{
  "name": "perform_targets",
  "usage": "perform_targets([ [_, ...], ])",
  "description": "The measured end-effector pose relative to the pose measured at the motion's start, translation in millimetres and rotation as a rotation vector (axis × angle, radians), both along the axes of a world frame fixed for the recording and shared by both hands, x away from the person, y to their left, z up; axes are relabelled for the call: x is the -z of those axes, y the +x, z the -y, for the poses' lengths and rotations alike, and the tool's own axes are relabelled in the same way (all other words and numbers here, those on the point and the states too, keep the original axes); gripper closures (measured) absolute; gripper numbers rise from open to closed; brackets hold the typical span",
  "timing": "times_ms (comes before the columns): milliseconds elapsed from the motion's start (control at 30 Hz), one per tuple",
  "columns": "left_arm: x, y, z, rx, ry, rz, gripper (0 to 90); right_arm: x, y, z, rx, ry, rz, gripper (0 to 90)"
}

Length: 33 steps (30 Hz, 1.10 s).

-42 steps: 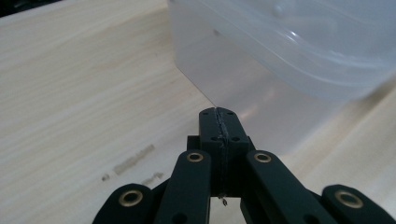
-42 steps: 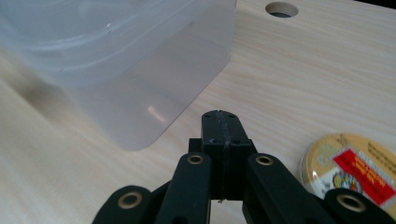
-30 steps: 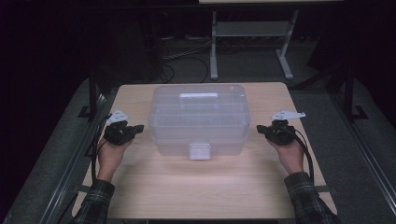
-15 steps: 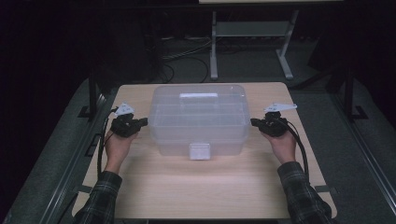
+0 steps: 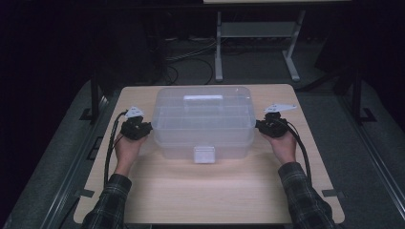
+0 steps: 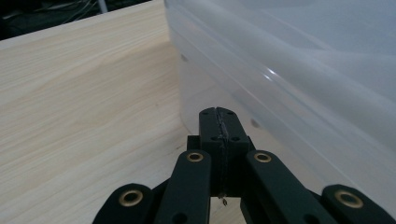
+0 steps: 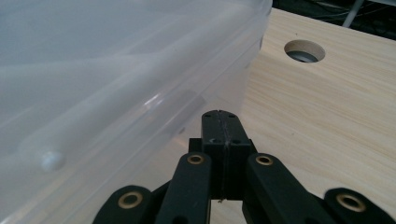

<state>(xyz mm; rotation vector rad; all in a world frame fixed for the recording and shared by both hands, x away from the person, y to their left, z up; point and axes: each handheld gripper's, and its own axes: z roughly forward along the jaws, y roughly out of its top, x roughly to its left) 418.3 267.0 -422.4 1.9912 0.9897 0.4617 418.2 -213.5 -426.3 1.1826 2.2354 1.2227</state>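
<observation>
Translucent plastic storage box (image 5: pixel 204 119), lid on, white front latch (image 5: pixel 204 154) shut, sits mid-table on the pale wood table (image 5: pixel 210 200). Left gripper (image 5: pixel 143 128) at the box's left end wall, jaws clenched on nothing, tips just beside the wall under the lid rim; contact cannot be told. Right gripper (image 5: pixel 261 125) mirrors it at the right end, jaws likewise pressed together and empty. Judged step: bracing the box from both ends. Next move likely calls for even inward pressure before lifting or shifting, else the smooth walls could slip.
</observation>
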Motion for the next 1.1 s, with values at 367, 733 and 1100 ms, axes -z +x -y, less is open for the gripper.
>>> perform_targets([
  [367,2.0,1.3,1.7,0.007,-0.025,-0.009,90.0,4.2,1.3,-2.5,-0.012,0.016,0.003,90.0],
  [733,0.6,1.2,1.8,-0.005,-0.052,-0.05,90.0,3.5,0.7,-2.7,-0.016,0.019,-0.007,90.0],
  [1100,-2.6,-5.9,8.0,0.007,-0.023,-0.063,90.0,2.1,-9.2,1.2,-0.019,0.004,-0.01,90.0],
])
